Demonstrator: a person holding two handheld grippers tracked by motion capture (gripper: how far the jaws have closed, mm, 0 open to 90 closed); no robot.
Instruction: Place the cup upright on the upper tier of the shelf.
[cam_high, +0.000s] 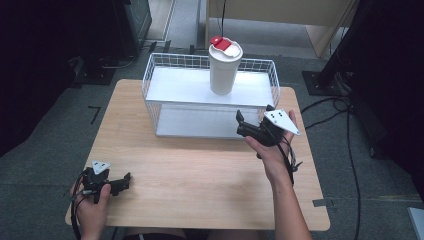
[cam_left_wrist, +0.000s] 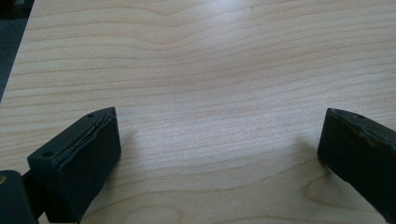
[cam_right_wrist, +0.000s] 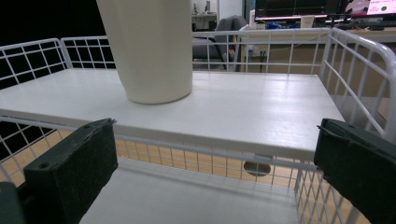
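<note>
Cup top and red lid tab are cut off in your right gripper view, where you see just the lower cream wall and the base; whether the lid is sealed you cannot tell from any view. From the high view the cup stands upright, long axis vertical, on the upper white shelf of the wire rack, toward the shelf's middle and rear, with its red tab at the far left of the lid. Your right claw hangs in front of the rack's front right, jaws wide apart with nothing between them, aimed at the shelf edge; the cup sits ahead and to the left of its line, well apart from the jaws. Between that claw and the cup runs the shelf's front wire edge, and the rack's right wire wall rises close beside the right jaw. Your left claw rests low near the desk's near left corner, jaws also spread and empty, looking along bare wood grain. Cables and dark stands lie on the floor around the desk.
</note>
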